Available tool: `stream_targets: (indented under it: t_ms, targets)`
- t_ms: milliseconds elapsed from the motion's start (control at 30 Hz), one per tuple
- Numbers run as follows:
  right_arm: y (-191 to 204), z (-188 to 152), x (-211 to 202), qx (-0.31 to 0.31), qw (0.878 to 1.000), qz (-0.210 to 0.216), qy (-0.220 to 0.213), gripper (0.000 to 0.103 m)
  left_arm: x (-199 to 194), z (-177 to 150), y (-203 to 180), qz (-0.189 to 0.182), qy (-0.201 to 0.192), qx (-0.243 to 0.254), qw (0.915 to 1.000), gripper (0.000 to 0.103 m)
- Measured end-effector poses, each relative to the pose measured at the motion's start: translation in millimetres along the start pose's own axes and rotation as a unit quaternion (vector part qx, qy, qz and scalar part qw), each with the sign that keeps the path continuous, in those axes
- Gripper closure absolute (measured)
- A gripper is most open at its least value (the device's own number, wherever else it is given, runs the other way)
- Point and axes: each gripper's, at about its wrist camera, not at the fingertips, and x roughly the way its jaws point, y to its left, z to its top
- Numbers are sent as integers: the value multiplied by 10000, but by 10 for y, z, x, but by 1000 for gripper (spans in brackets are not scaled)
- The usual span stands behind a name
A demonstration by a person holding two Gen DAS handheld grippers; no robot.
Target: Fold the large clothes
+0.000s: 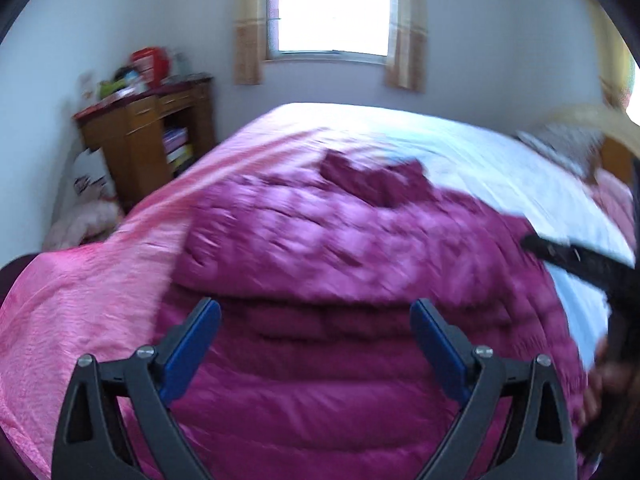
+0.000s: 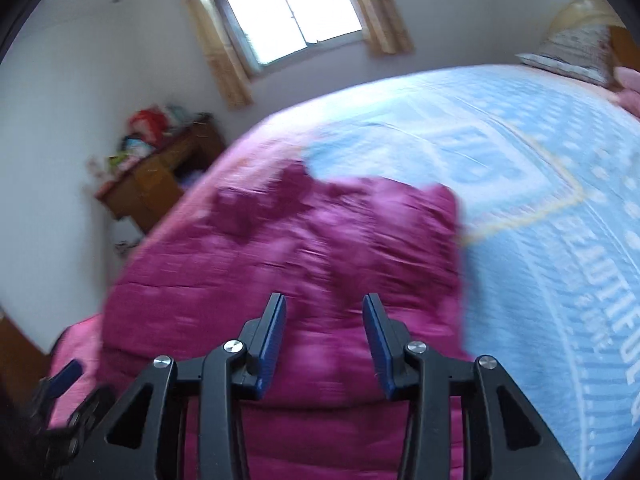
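Presently, one bed [image 1: 460, 148] fills most of both views, carrying two coverings: one pink bedspread [image 1: 80, 300] on the near-left portion and one pale blue patterned cover [image 2: 540, 220] with yellow line work and white lettering on the far-right portion. One garment lies on the bed, a magenta quilted puffer jacket [image 1: 340, 260], spread across the boundary of the two coverings, mostly over the pink bedspread, with its right edge over the blue cover. Its surface shows horizontal stitched channels, puffed and creased; a darker collar or hood section sits bunched at its far end, towards the window. Motion blur obscures finer detail such as fastenings. One wooden cabinet [image 1: 152, 136] stands in the far-left corner, cluttered on top; the items are too blurred to count. One window [image 1: 332, 12] sits in the far wall, flanked by two beige curtains. One pillow [image 2: 576, 52] rests at the right end of the bed. Two grippers are present. The left gripper [image 1: 316, 320] hovers above the near part of the jacket, its blue-padded fingers [image 1: 192, 352] spread wide with nothing between them. The right gripper [image 2: 325, 316] is likewise over the jacket, its fingers [image 2: 274, 336] parted by a moderate gap, narrower than the left's, gripping nothing.
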Motion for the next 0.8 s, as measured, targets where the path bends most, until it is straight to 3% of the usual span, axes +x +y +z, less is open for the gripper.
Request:
stream_targets:
  t_ms: [133, 200, 267, 400, 500, 600, 700, 800]
  targets:
    - [338, 42, 257, -473, 9985, -70, 270, 63, 100, 261, 199, 494, -111, -241, 9984, 5]
    - [372, -39, 473, -504, 9964, -234, 644, 87, 171, 397, 291, 658, -160, -353, 9971, 5]
    - [335, -196, 634, -381, 9942, -263, 968, 87, 252, 488, 382, 816, -188, -433, 9955, 5]
    - [344, -369, 583, -557, 9937, -259, 939, 87, 545, 568, 512, 1147, -57, -538, 9919, 5]
    - [319, -430, 535, -713, 9933, -150, 902, 87, 808, 426, 575, 1290, 288, -636, 9892, 5]
    - [34, -391, 531, -17, 9951, 463, 875, 87, 1094, 124, 623, 1392, 682, -662, 9857, 4]
    - [-224, -392, 538, 788, 9869, 1140, 831, 87, 1142, 86, 705, 1220, 845, -947, 9844, 3]
    - [-419, -420, 361, 1408, 9793, 1289, 674, 87, 1167, 62, 767, 1131, 932, -1125, 9828, 0]
